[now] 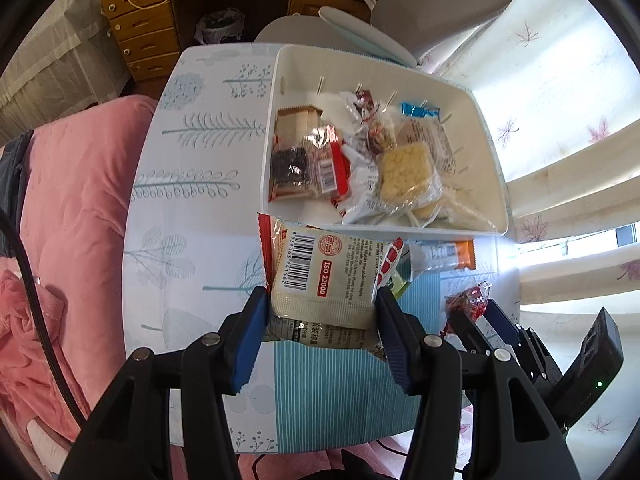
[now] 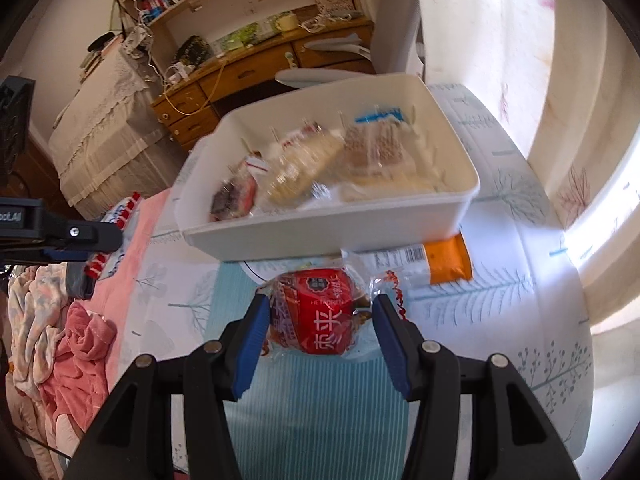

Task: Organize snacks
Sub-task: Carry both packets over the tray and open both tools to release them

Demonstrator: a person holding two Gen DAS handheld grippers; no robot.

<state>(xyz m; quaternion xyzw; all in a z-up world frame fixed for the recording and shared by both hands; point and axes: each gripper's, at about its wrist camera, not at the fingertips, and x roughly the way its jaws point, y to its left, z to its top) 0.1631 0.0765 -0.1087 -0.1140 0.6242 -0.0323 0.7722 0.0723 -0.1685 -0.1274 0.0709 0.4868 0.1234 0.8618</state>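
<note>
1. The left gripper point(image 1: 320, 320) is clenched on a cream snack packet point(image 1: 324, 276) with a barcode and a red ISO stamp; both blue pads press its sides, and the packet hangs above the patterned table point(image 1: 192, 208), just short of the near wall of the bin.
2. The right gripper point(image 2: 316, 324) grasps a red snack packet point(image 2: 320, 312) in clear wrap, its pads squeezing the wrapper from both sides, also raised over the striped mat point(image 2: 312, 400) at the table's near edge.
3. The white plastic bin point(image 1: 490, 184) sits toward the table's far edge and holds a jumble of wrapped snacks, among them a yellow square cake point(image 1: 406, 172) and a blue-ended packet point(image 1: 418, 111).
4. An orange-ended packet point(image 2: 446, 260) lies flat on the table, partly tucked under the bin's near wall.
5. A pink blanket point(image 1: 76, 208) borders the table's left edge.
</note>
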